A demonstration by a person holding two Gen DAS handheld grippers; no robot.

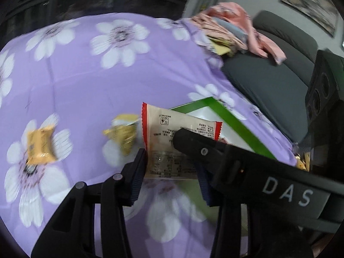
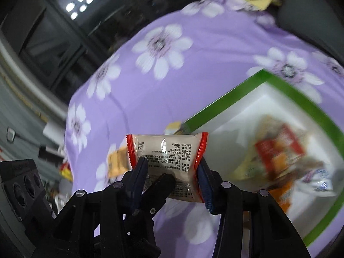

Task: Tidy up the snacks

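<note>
Each tool, left and right, pinches its light, crinkly, slippery packet mid-body; I grip gently.

The cloth is purple with big white flowers. The snack pack is cream with red ends and small black print. The box has a green rim and is white inside. Two small wrapped snacks are yellow.
</note>
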